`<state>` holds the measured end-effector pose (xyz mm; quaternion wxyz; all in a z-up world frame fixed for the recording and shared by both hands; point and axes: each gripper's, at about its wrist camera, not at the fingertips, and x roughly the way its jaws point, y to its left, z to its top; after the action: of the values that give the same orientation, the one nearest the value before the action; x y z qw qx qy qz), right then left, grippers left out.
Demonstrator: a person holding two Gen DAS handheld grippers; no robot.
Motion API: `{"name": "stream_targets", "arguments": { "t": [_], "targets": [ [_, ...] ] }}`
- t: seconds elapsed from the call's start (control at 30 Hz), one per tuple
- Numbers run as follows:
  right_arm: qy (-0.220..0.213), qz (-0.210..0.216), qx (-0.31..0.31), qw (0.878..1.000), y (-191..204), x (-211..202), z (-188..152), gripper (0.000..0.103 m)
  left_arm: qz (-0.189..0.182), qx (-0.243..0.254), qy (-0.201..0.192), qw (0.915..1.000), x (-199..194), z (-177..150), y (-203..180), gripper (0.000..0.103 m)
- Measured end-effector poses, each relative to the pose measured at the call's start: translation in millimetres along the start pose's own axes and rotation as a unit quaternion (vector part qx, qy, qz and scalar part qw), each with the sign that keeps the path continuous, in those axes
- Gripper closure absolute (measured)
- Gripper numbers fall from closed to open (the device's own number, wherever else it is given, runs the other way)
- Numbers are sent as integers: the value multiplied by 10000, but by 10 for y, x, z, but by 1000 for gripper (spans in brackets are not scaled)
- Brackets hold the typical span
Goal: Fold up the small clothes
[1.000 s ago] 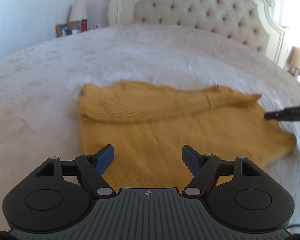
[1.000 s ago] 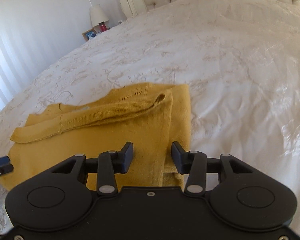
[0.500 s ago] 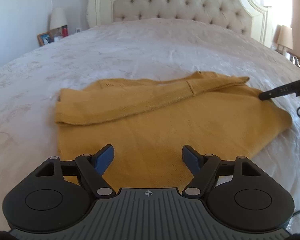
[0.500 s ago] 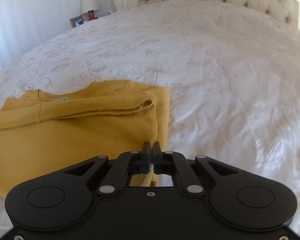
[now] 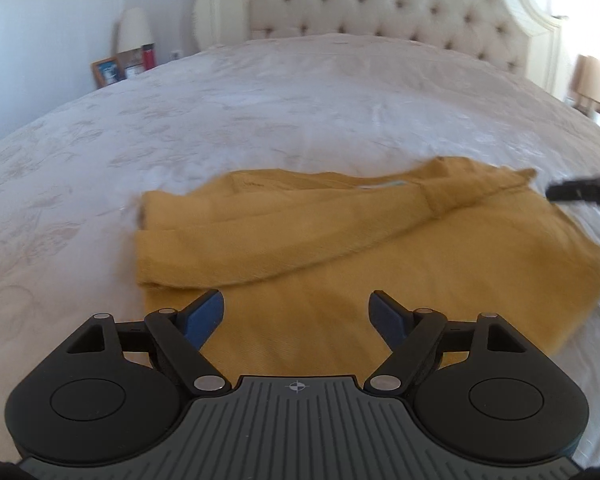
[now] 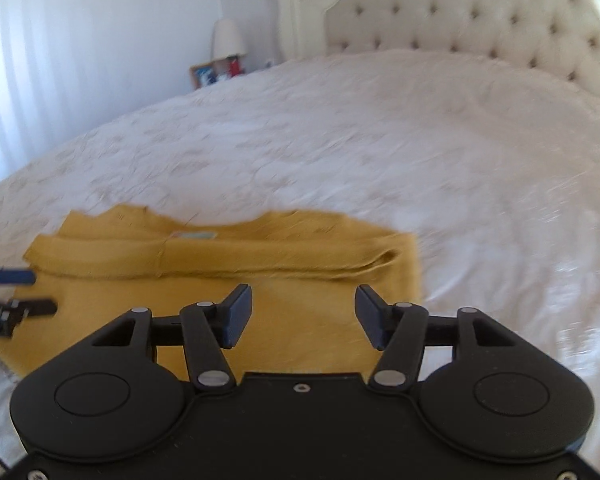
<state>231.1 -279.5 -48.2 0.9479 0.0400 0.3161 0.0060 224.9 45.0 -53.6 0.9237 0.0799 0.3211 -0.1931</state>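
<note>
While both sets of jaws are opening with nothing between them, the mustard sweater lies crosswise on the bed, just ahead of the left gripper and right gripper, 1 toward each end.

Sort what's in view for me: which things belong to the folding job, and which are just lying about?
Belongs to the job:
- yellow sweater, partly folded on the bed
- left claw, opening, nothing between its pads
- right claw, opening, nothing between its pads

Just lying about:
- lamp
- picture frame
- red bottle
- headboard
</note>
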Motion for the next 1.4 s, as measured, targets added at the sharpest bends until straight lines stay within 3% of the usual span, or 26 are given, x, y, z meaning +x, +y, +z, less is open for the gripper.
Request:
{"name": "stream_targets", "arguments": {
  "t": [0.3,0.5,0.63,0.73,0.87,1.03,1.2,1.4],
  "targets": [
    [658,-61,-488,9966,223,578,68,40,34,9,266,9996,347,172,234,22],
    [965,-174,65,9952,38,902,374,39,171,-486,443,9977,659,499,444,22],
    [993,-388,387,9935,-109,989,485,39,201,-1074,575,9923,770,655,595,22],
    [866,-457,560,9936,-193,899,494,39,270,-1232,549,9905,726,743,666,22],
    [565,-281,509,9967,-176,638,412,30,286,-1173,361,9920,515,762,637,22],
    [603,-26,-9,9982,97,572,341,30,13,-878,373,9954,408,692,450,22],
    [743,316,-286,9963,411,660,307,30,-213,-587,547,9965,405,495,262,22],
    [1002,289,-614,9926,713,1023,401,28,-128,-569,648,9962,569,366,243,18]
  ]
}}
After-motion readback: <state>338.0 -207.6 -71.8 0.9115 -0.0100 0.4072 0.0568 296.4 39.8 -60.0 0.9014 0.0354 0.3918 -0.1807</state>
